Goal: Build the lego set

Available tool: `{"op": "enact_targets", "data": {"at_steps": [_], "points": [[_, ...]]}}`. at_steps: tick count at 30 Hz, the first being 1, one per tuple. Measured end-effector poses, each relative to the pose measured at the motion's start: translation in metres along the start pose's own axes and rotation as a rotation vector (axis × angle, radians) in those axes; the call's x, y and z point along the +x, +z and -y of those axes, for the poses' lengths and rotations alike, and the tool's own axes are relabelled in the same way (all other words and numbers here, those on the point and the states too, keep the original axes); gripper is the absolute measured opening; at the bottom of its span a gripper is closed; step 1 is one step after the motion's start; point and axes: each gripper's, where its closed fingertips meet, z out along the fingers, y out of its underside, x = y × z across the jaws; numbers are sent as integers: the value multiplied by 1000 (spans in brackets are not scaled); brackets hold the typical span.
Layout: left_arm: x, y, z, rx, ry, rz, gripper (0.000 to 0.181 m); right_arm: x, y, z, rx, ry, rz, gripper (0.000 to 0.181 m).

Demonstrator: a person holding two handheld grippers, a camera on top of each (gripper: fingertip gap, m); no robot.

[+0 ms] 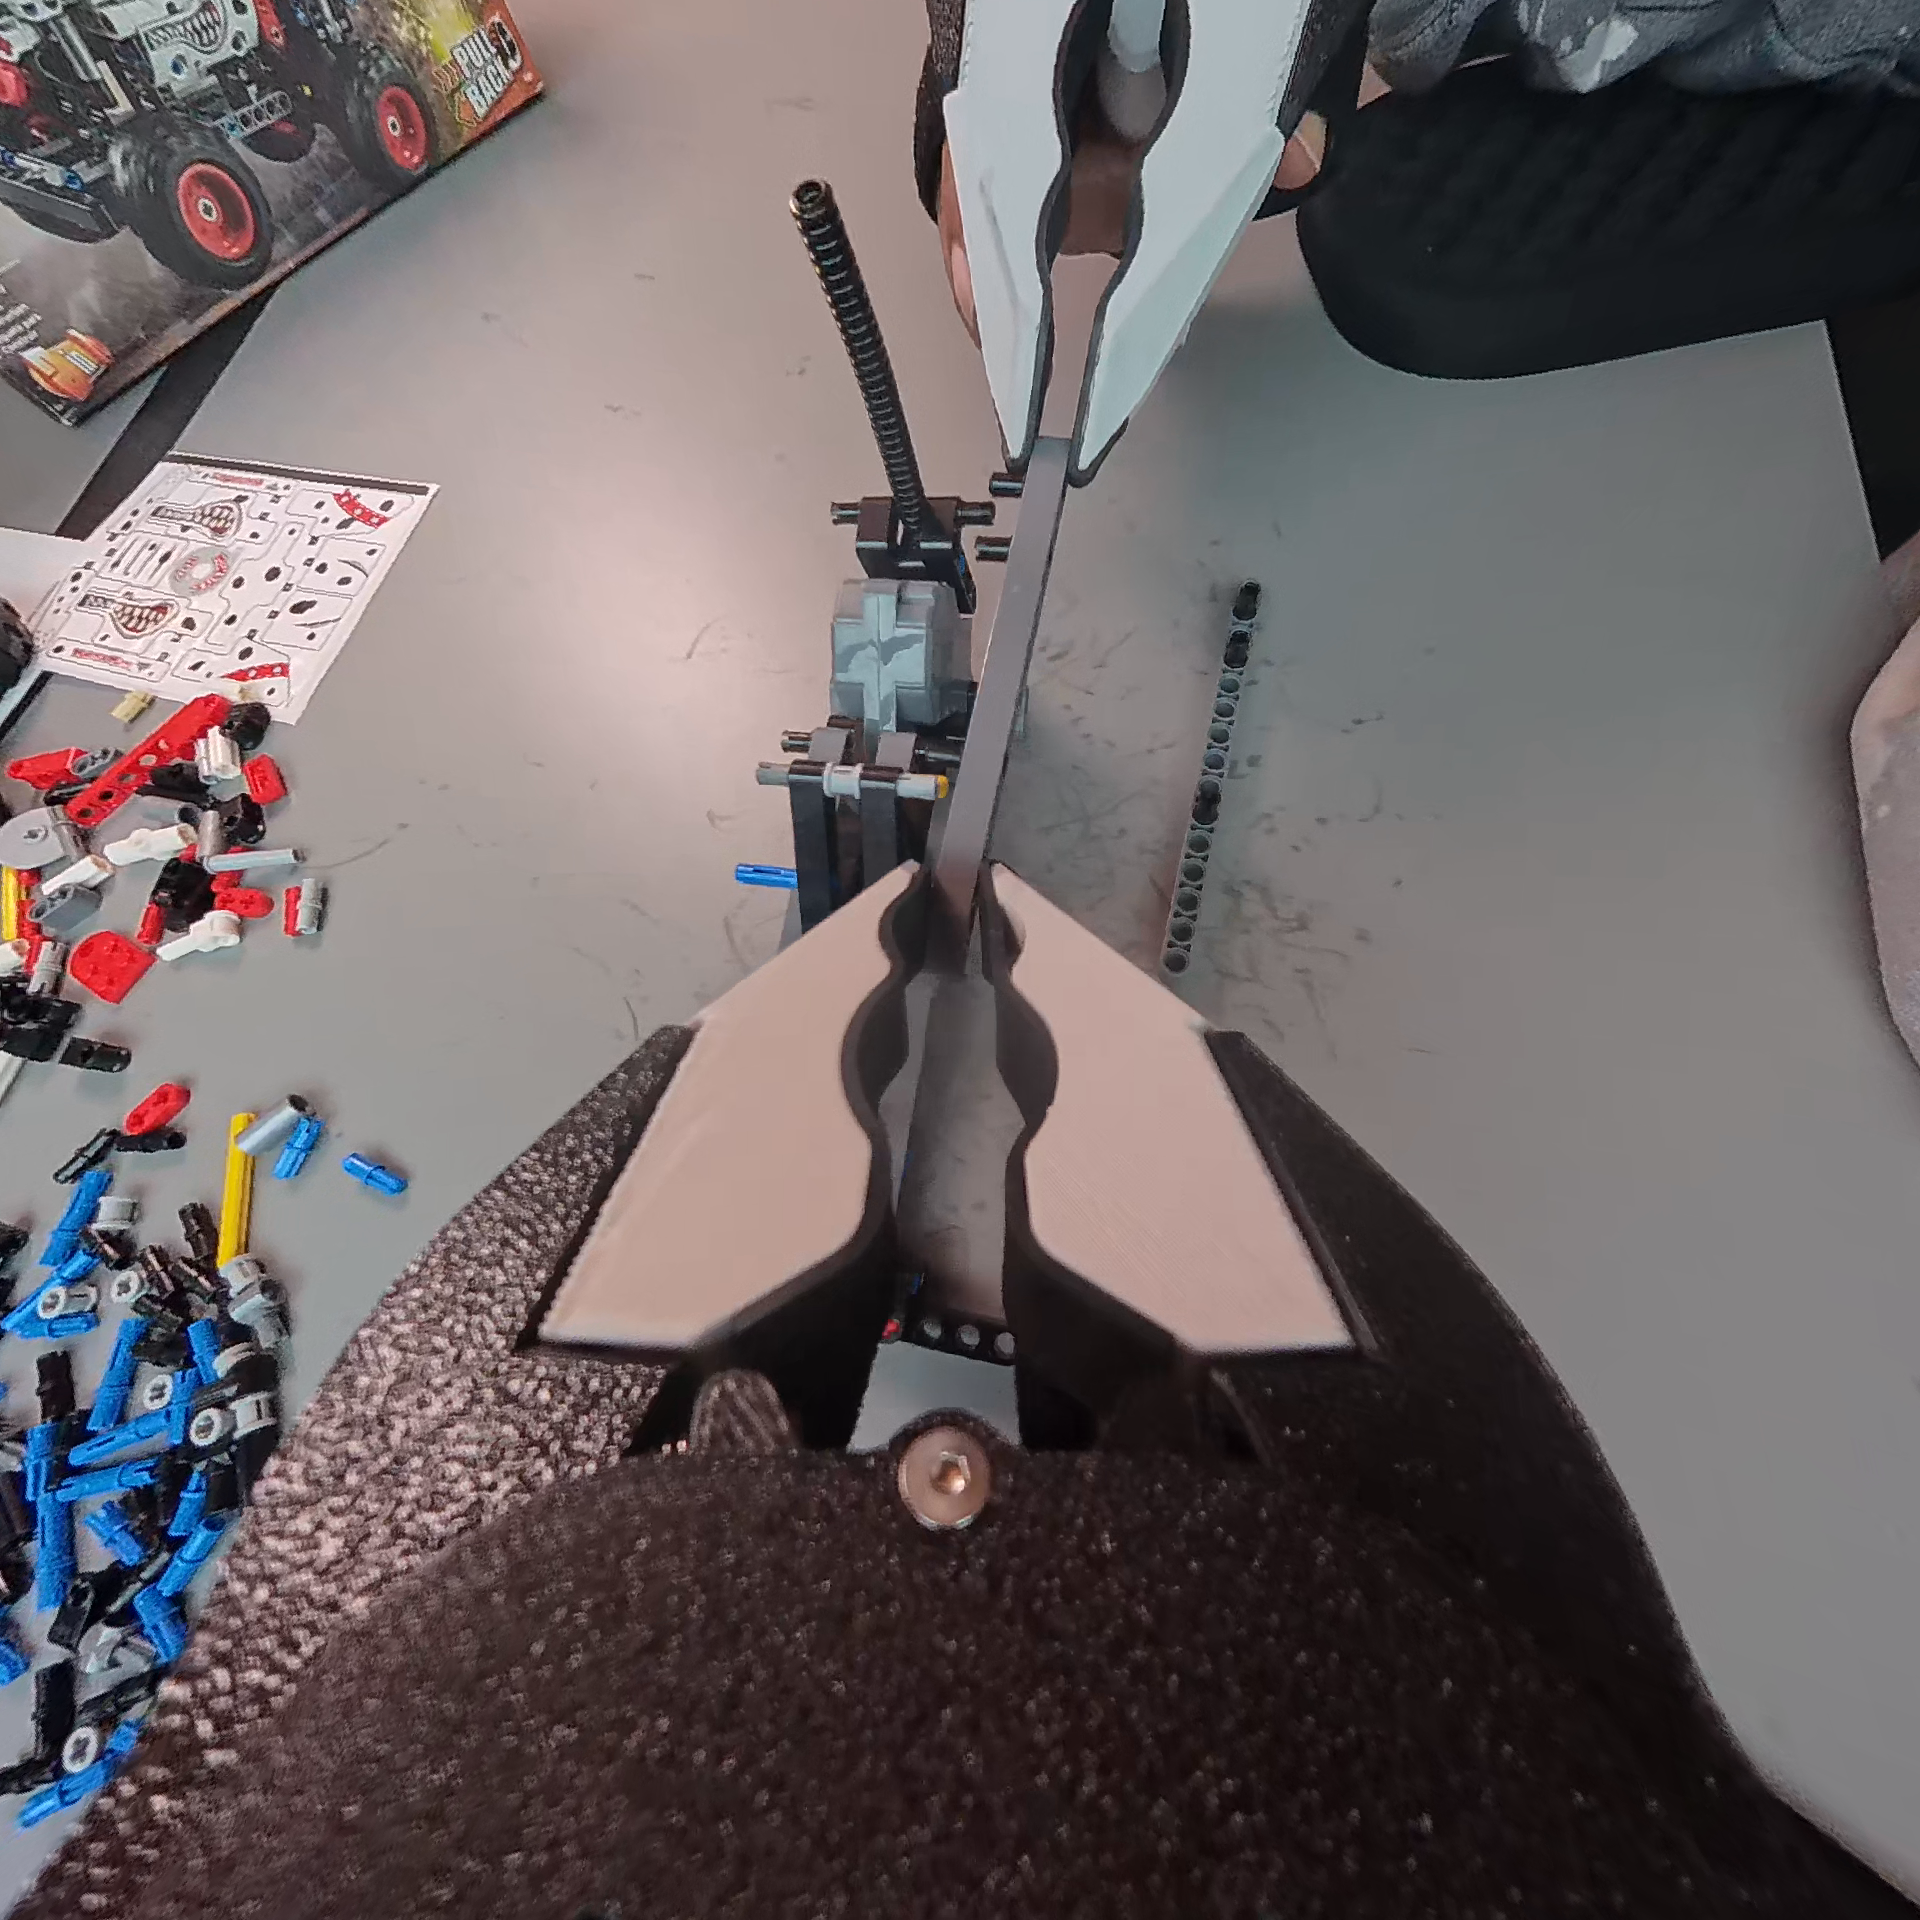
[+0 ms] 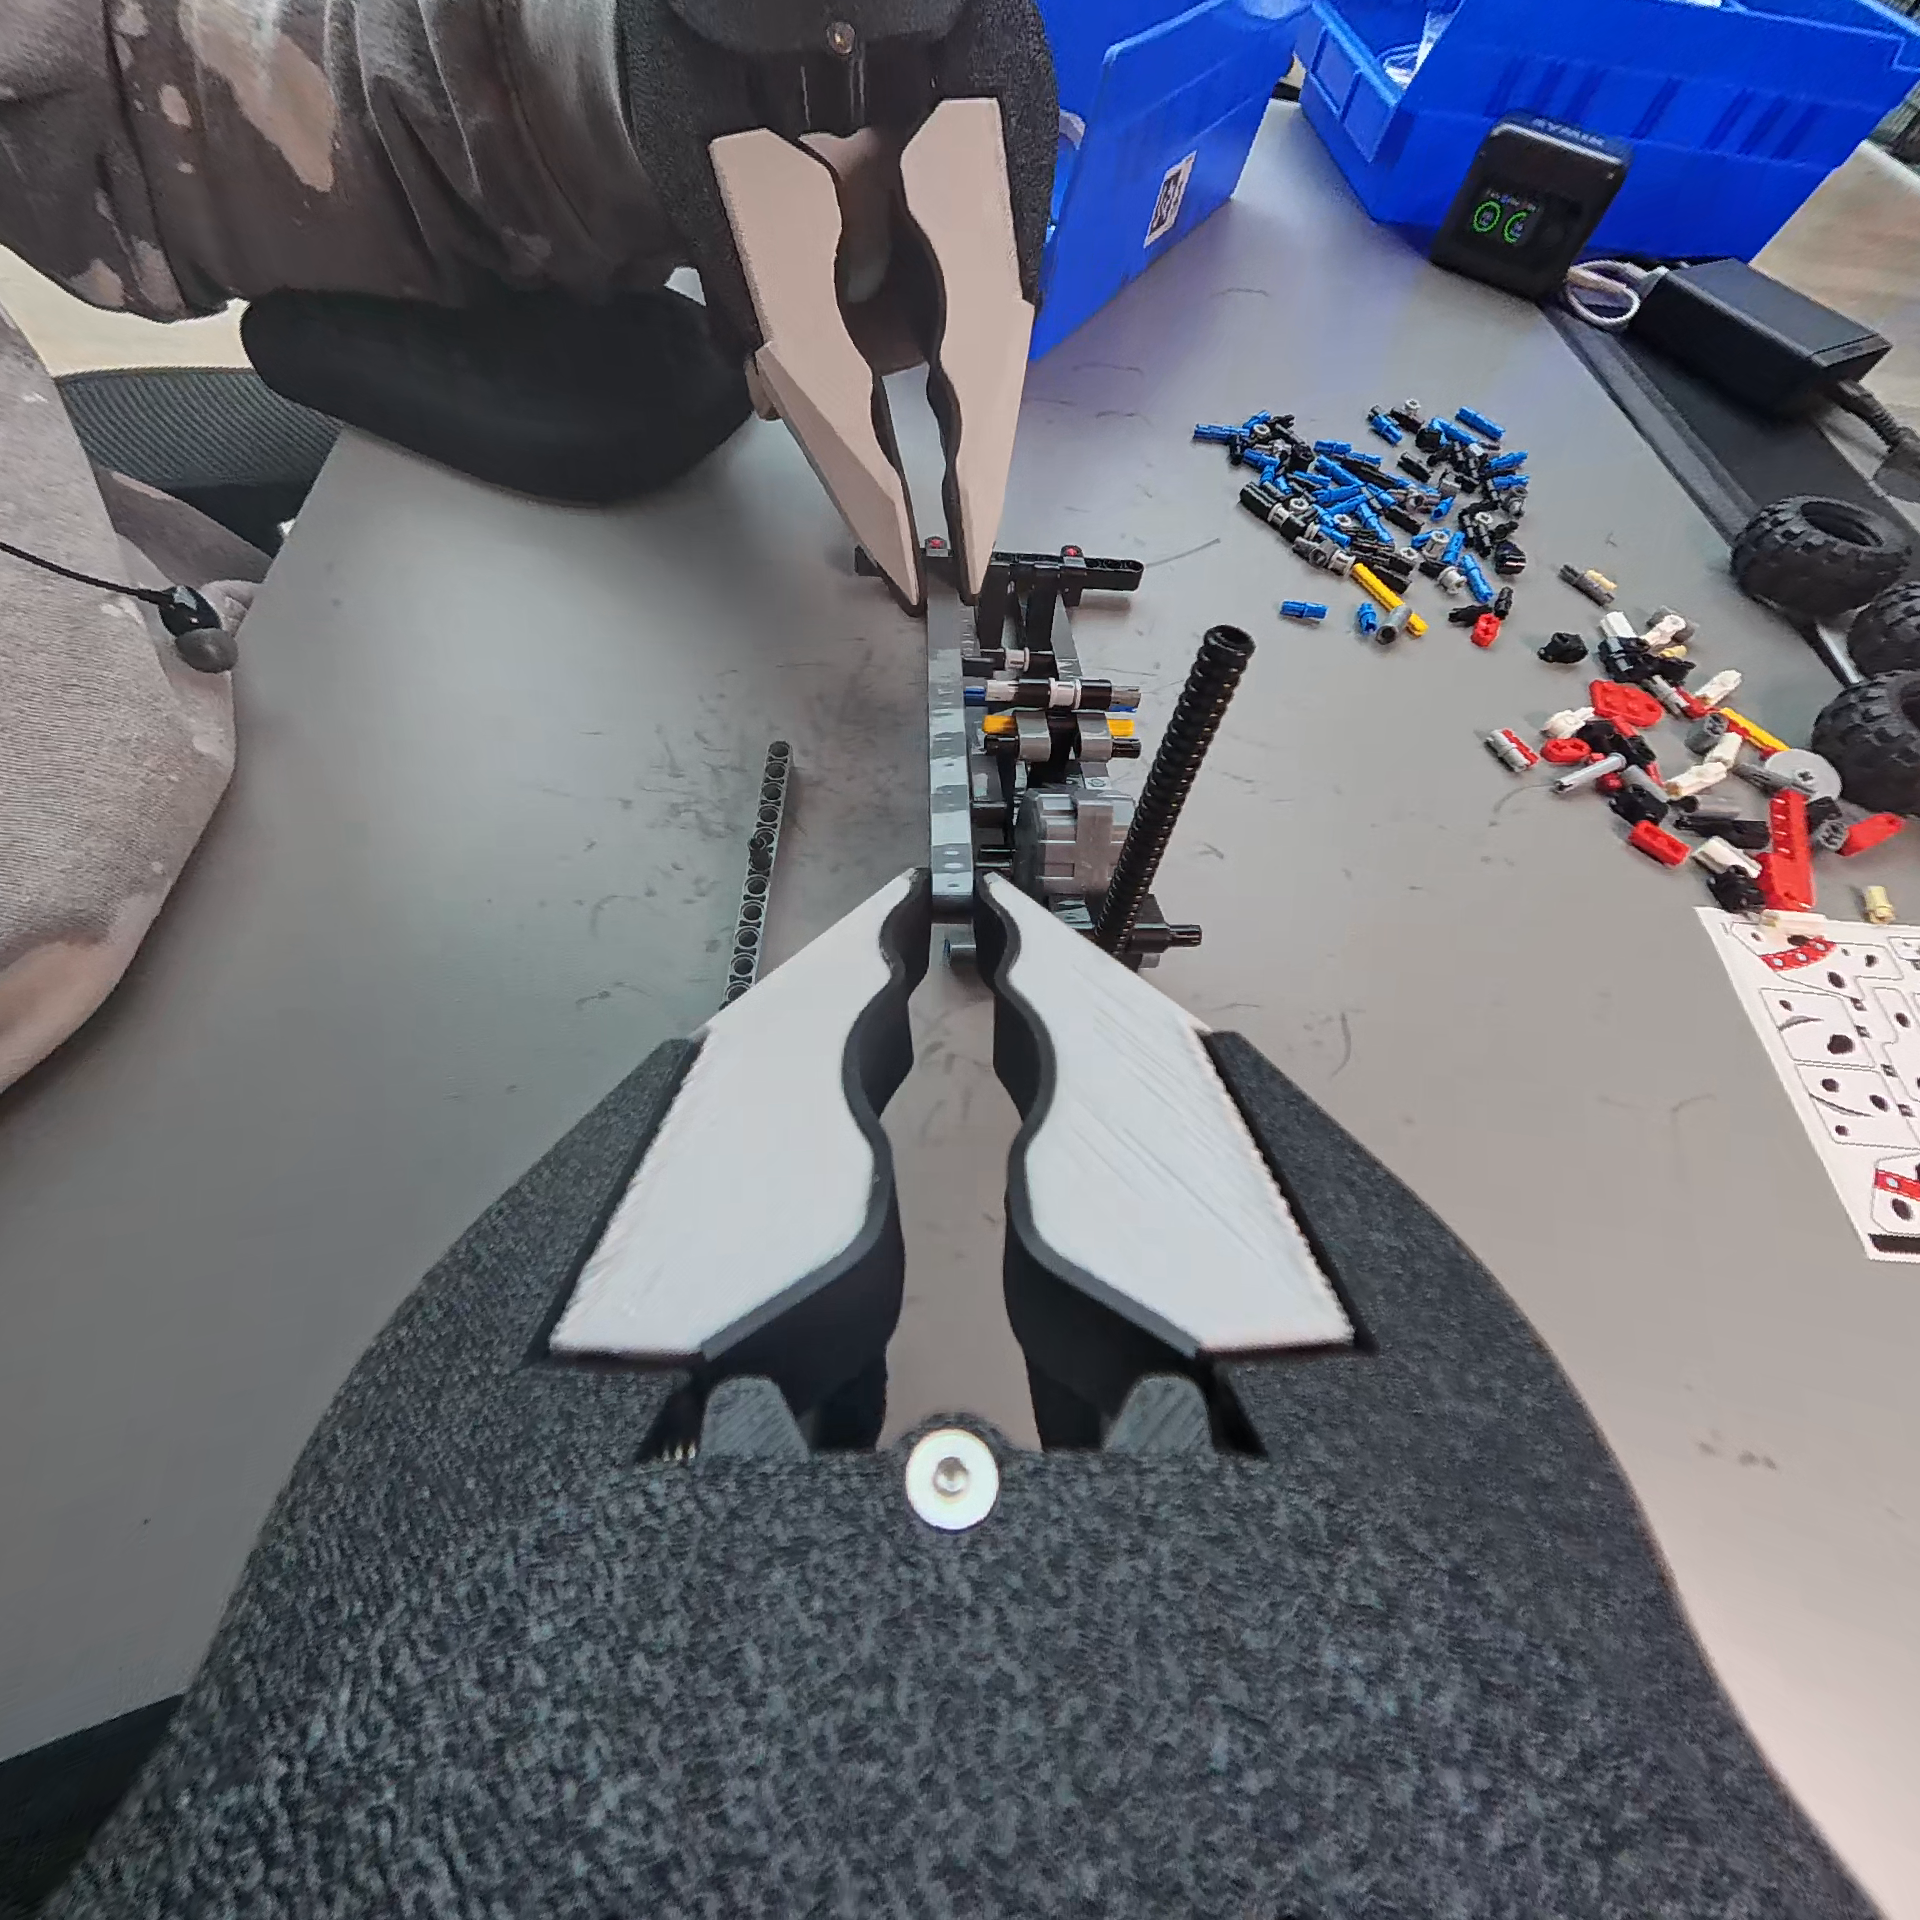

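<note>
Grey long beam (image 1: 997, 707) is clamped at opposite ends by left gripper (image 1: 951, 914) & right gripper (image 2: 951, 914), prob. to steady it while seating onto chassis assy (image 2: 1049, 748) beside it.

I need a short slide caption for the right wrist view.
Both grippers pinch opposite ends of a long grey beam on the chassis.
</note>
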Motion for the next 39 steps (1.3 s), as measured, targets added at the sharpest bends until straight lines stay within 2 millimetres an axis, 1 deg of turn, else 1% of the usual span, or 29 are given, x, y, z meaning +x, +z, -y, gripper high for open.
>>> {"op": "enact_targets", "data": {"at_steps": [8, 17, 27, 28, 29, 32, 35, 37, 39], "points": [[-6, -2, 2, 18, -1, 28, 11, 5, -1, 2, 16, -3, -27, 7], [-5, -3, -1, 14, -2, 25, 10, 6, 3, -1, 11, 2, -35, 8], [-4, -4, 2, 50, 16, 34, 9, 11, 0, 0, 31, -5, -70, 8], [-4, -5, 2, 55, 16, 34, 9, 11, -1, 1, 35, -8, -69, 9], [-4, -5, 2, 57, 17, 30, 9, 11, -3, 1, 35, -14, -65, 13], [-4, -7, -1, 65, 11, 14, 9, 8, -16, 3, 48, -8, -34, 24], [-4, -8, -3, 63, 7, 2, 9, 14, -27, 0, 50, 0, -56, 25], [-4, -9, -6, 50, 8, -9, 9, 19, -29, -6, 32, 9, -72, 27], [-2, -9, -9, 28, 11, -20, 9, 19, -25, -11, 18, 25, -68, 31]]}}
